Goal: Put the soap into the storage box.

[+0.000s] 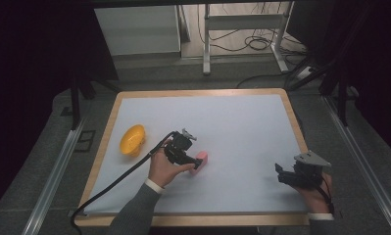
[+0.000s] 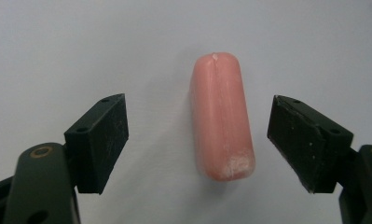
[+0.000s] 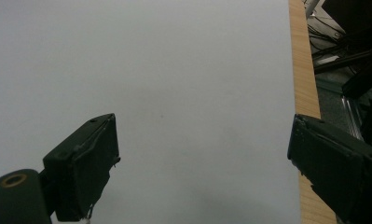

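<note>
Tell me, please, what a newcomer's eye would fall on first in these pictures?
Probably the smooth pink sausage-shaped piece, lying flat on the white table sheet between the open jaws of the left hand-held gripper, untouched by either. Next, the glossy yellow-orange bowl tipped near the sheet's left edge. The right hand-held gripper is open over bare sheet at the near right, beside the wooden rim.
</note>
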Motion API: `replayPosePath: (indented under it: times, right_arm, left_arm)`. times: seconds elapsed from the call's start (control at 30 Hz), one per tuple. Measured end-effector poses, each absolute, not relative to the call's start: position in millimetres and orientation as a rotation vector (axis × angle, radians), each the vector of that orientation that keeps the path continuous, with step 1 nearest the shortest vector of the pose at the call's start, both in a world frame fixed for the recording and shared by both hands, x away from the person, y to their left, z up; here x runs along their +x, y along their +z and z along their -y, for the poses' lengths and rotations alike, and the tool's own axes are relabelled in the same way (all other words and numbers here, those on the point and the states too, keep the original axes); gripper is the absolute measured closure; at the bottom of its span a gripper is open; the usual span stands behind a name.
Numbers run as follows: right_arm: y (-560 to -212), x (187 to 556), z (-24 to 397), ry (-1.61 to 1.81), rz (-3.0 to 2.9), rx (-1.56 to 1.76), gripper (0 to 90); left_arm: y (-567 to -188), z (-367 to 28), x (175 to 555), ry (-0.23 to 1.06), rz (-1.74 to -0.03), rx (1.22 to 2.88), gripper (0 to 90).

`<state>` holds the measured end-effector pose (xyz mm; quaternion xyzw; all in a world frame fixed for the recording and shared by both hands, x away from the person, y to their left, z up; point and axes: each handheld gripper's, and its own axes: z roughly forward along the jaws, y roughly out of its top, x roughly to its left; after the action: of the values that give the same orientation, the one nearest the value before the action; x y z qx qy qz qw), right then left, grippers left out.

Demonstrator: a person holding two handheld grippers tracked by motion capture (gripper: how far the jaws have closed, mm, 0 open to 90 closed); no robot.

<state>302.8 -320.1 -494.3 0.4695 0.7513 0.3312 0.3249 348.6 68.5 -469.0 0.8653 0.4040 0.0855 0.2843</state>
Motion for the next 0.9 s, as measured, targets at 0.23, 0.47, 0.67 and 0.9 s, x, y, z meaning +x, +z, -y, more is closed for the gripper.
replayPosePath:
  times: [0.23,0.47,0.67,0.9]
  right_arm:
    - [-495,303,321,0.865,-1.971,1.234,8.6]
    - [-495,303,322,0.865,-1.967,1.237,8.6]
    - [-496,304,321,0.865,-1.971,1.238,8.6]
    - [-496,304,321,0.863,-1.972,1.238,8.6]
  left_arm:
    - [-475,-66,355,0.212,-1.107,2.313,21.6]
    - [-483,-63,360,0.186,-1.132,2.327,21.9]
    - [-488,-61,362,0.166,-1.141,2.338,22.0]
    - [-490,-51,360,0.151,-1.119,2.362,24.0]
